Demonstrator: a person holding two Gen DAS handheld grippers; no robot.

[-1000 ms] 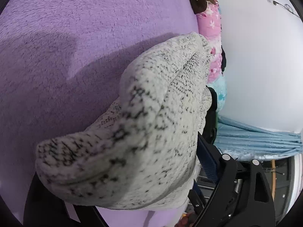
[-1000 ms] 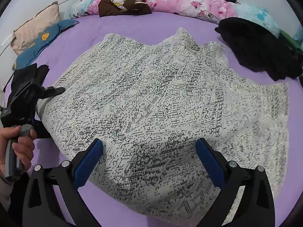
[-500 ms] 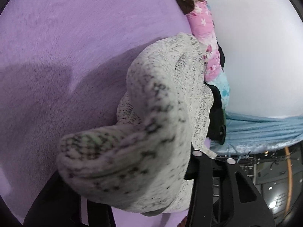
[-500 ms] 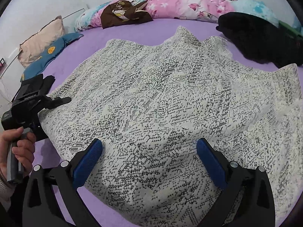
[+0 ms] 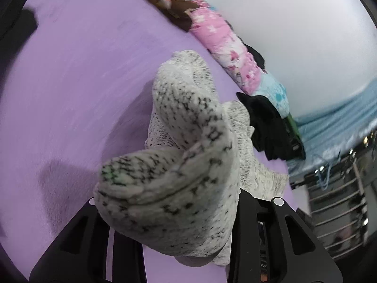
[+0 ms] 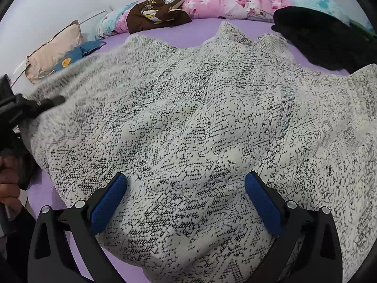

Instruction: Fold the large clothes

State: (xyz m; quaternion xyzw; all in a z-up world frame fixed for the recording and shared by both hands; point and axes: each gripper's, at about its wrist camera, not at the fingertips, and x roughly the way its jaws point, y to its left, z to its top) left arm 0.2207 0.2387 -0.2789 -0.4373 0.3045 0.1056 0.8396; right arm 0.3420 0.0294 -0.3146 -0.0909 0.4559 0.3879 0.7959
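A large white knit garment (image 6: 200, 122) flecked with black lies spread over the purple bed (image 6: 195, 33). In the right wrist view its left edge hangs lifted and blurred from my left gripper (image 6: 30, 108). In the left wrist view a thick bunch of that knit (image 5: 179, 165) fills the space between the jaws of the left gripper (image 5: 165, 202). The jaws are closing on it and the fabric hides the pads. My right gripper (image 6: 186, 184) hovers open just above the garment's near part, its blue pads (image 6: 108, 200) wide apart with nothing gripped.
A pile of black clothes (image 6: 325, 40) lies at the far right of the bed. A brown garment (image 6: 155, 16) and a pink floral quilt (image 6: 235, 2) run along the wall. A beige pillow (image 6: 54, 52) sits far left. A hand (image 6: 9, 186) holds the left gripper.
The left gripper's jaws have narrowed onto the knit corner, and it has risen and rolled, lifting the garment's left edge. The right gripper has sunk a little closer to the fabric.
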